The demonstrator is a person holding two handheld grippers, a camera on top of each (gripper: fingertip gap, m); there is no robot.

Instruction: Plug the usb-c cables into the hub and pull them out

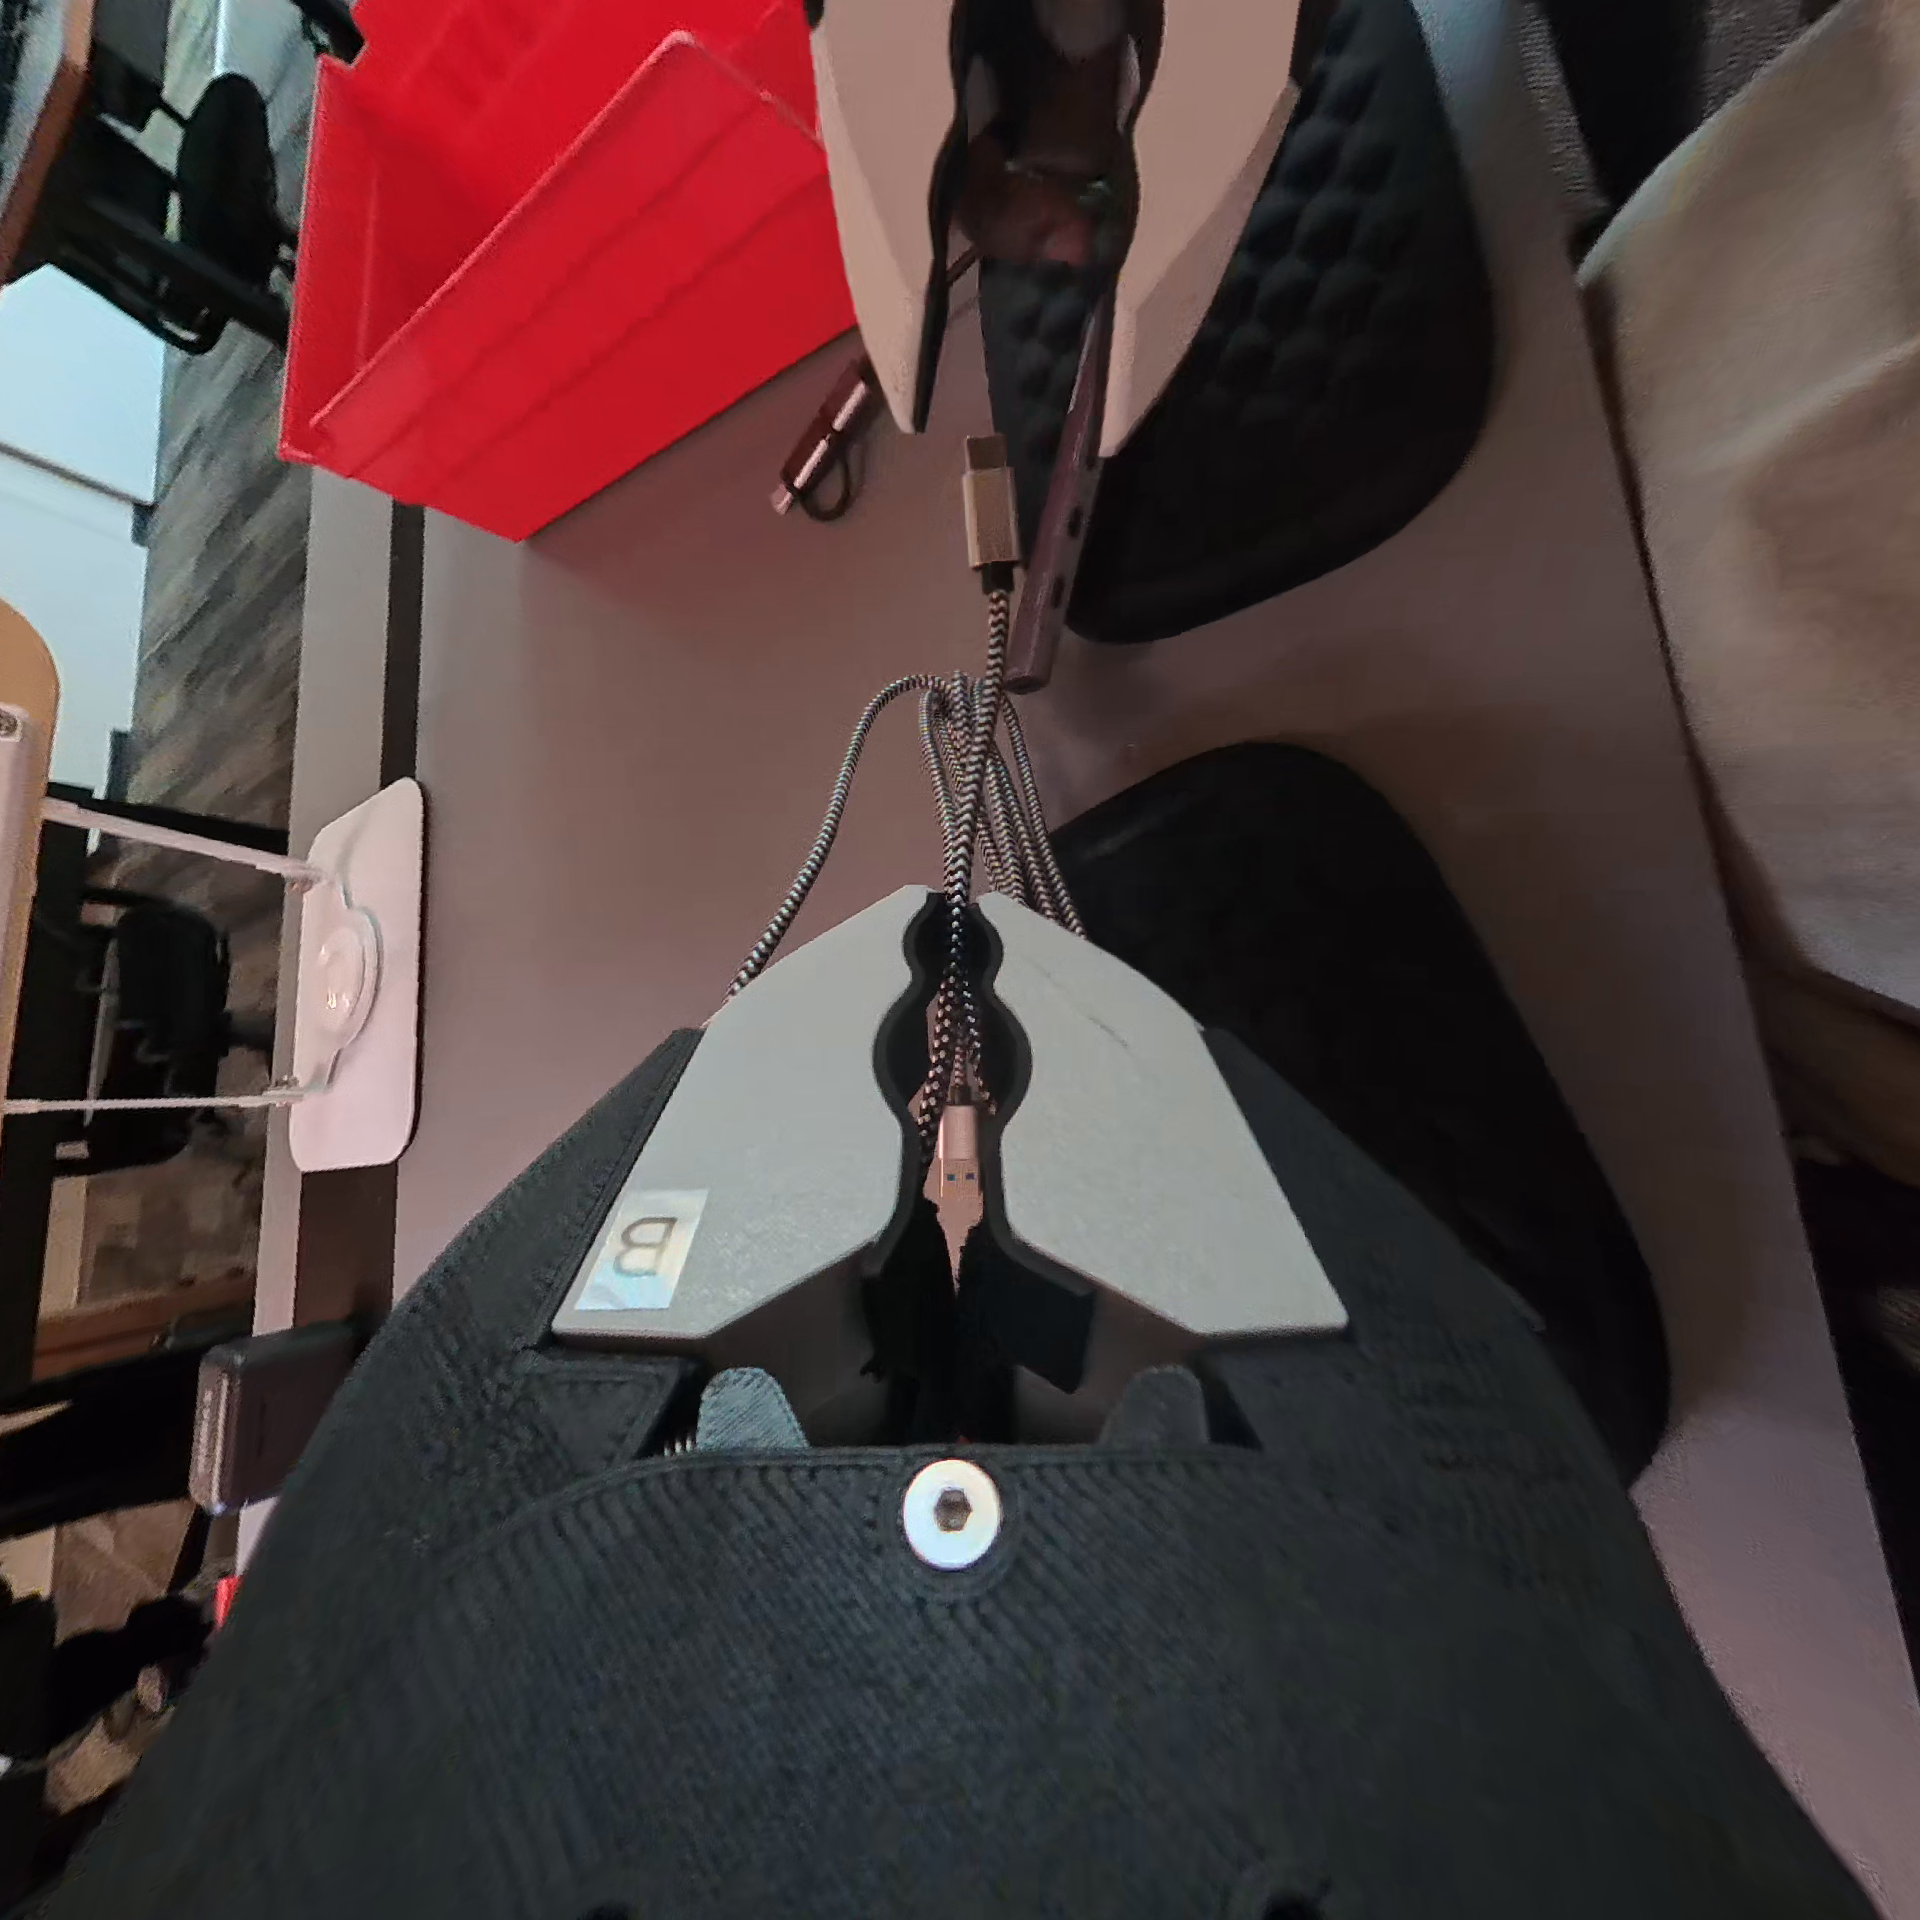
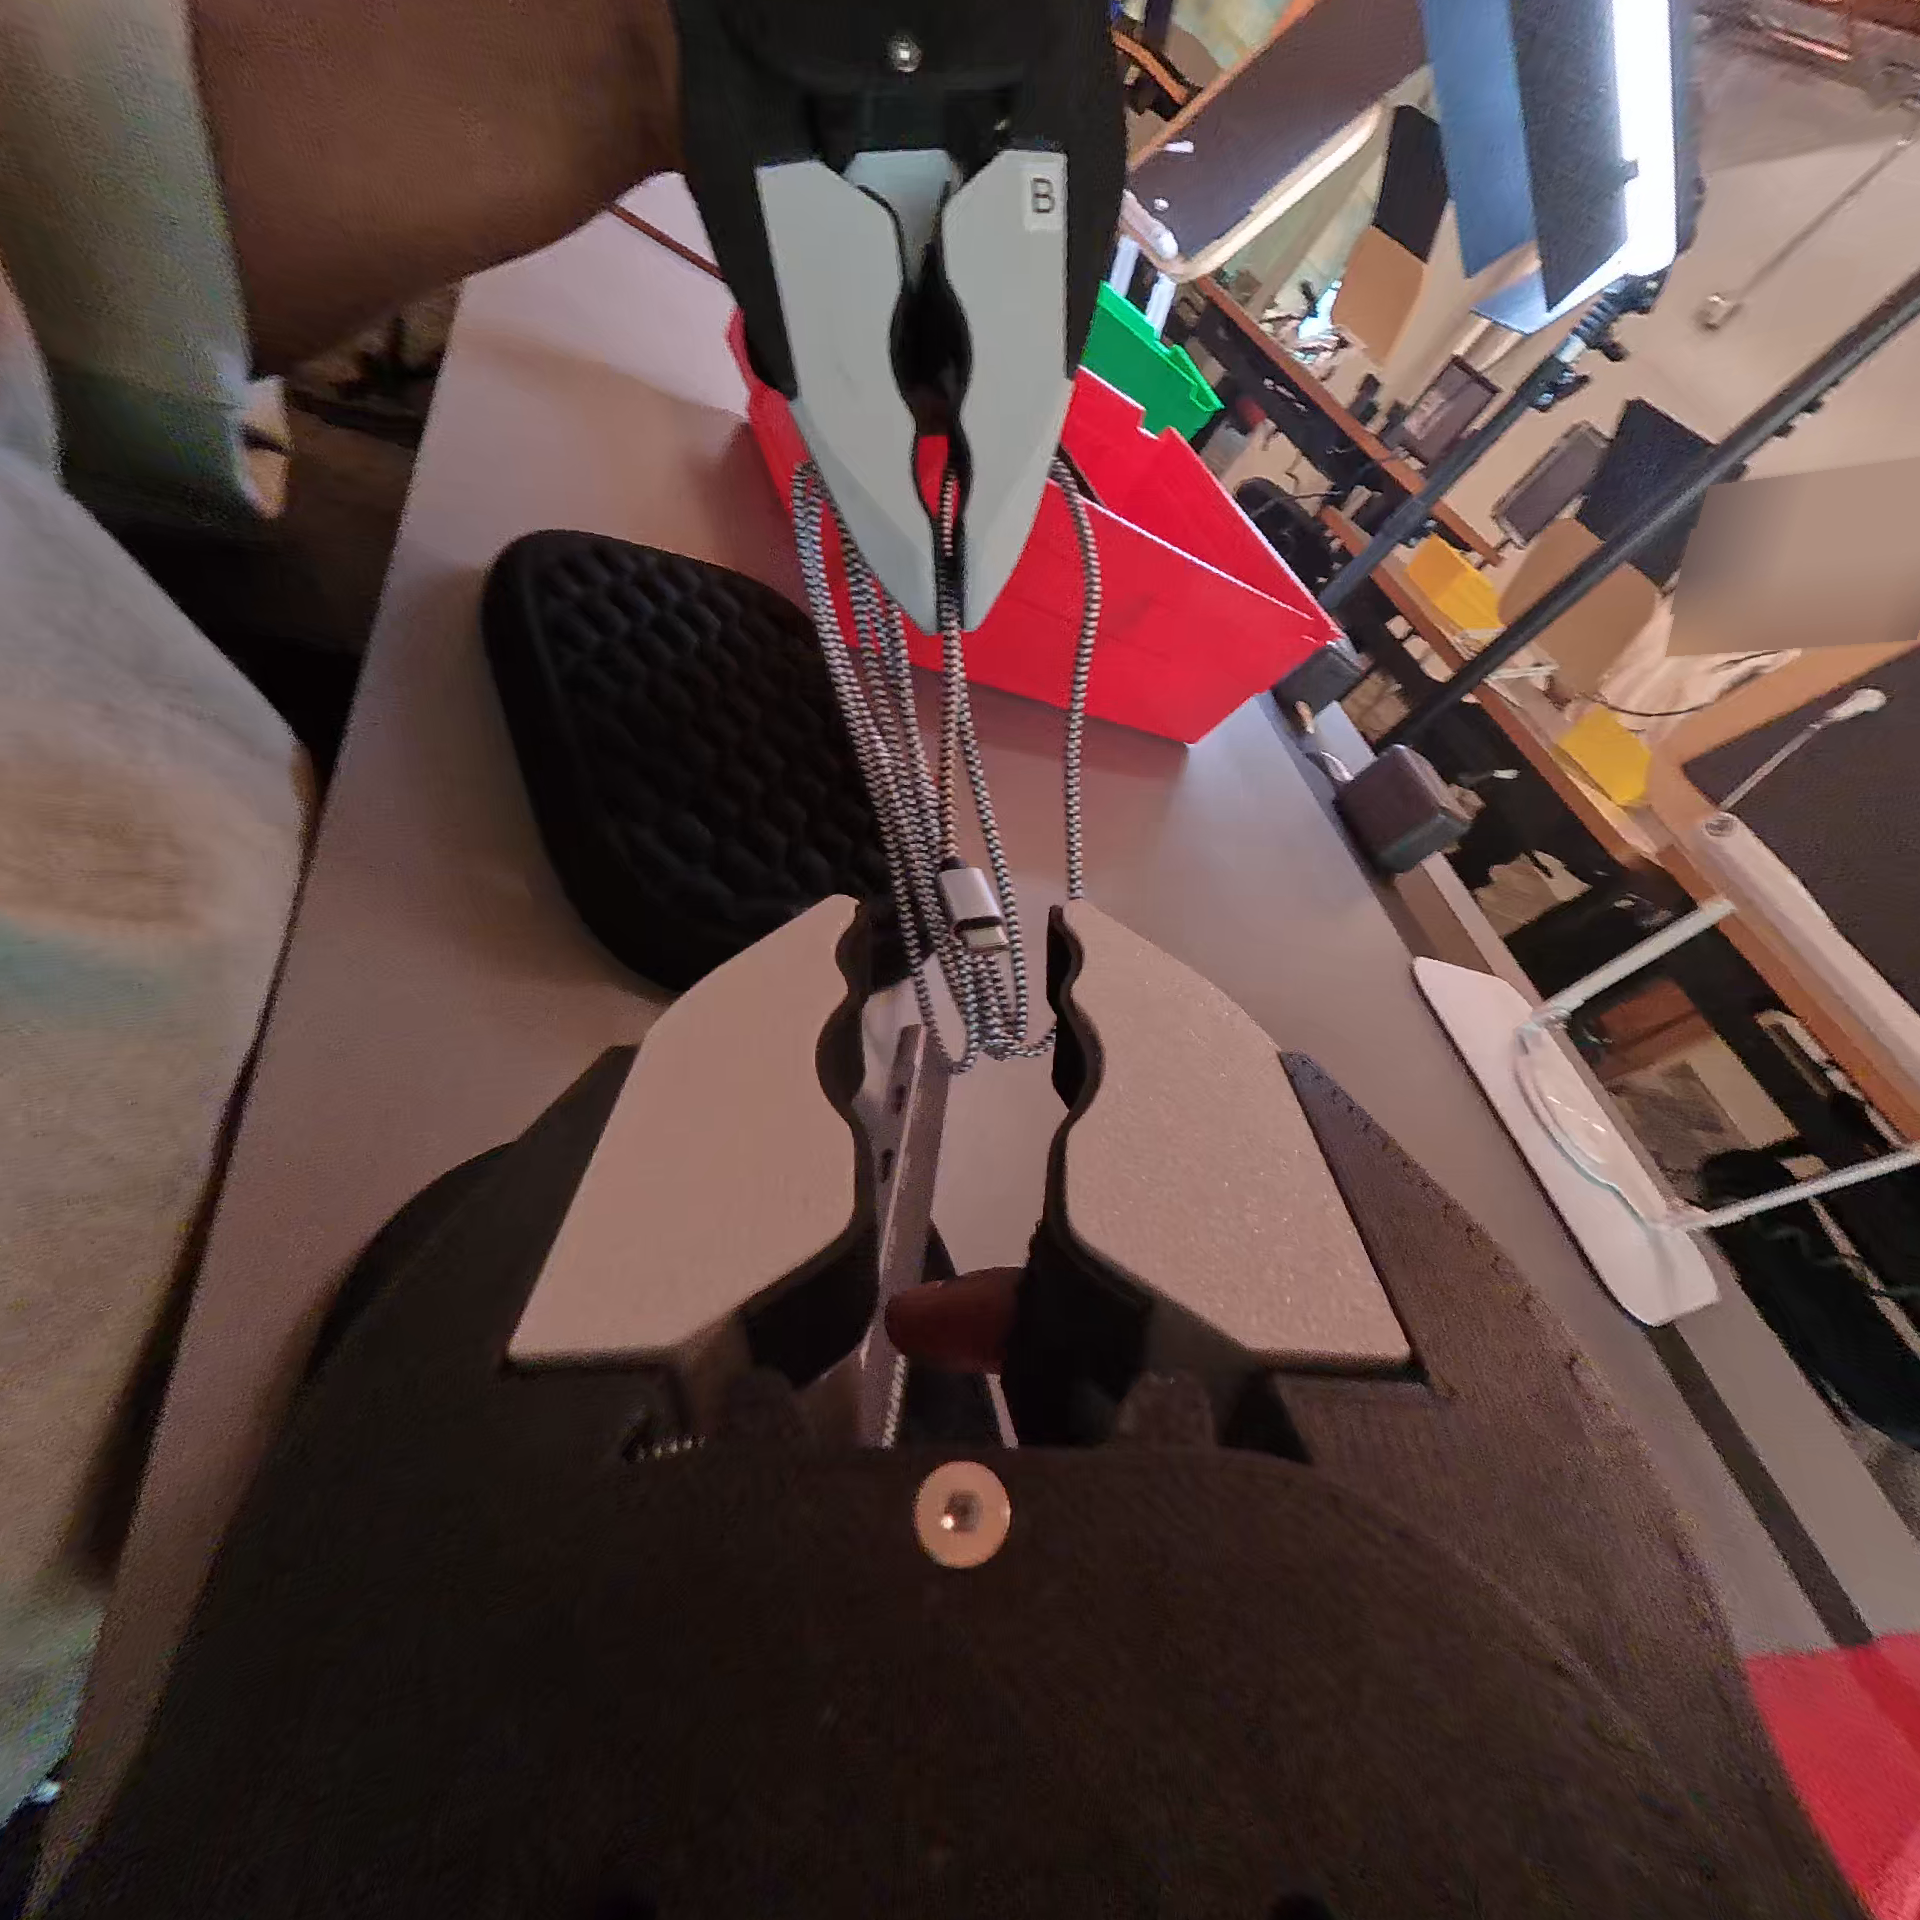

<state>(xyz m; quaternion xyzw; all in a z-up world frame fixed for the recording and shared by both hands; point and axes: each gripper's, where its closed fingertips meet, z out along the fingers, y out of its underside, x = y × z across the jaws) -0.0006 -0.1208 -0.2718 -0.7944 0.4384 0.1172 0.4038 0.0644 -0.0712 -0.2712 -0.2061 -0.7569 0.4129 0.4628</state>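
**Cable bundle and hub held in mid-air**

The left hand-held gripper [image 1: 961, 904] is clenched on a bundle of braided cable [image 1: 971, 790], a metal plug tucked back between its grey fingers [image 1: 774, 1132]; loops hang out past the tips, and one free usb-c plug [image 1: 987, 509] dangles beside the hub [image 1: 1060, 520]; the right hand-held gripper [image 2: 951, 920] grasps that slim grey hub [image 2: 906, 1122] edge-on, its fingers set partly apart; both are held above the grey tabletop [image 2: 1195, 831]; two black pads [image 2: 675, 748] lie on it, and a red bin [image 2: 1174, 623] stands at the far side.
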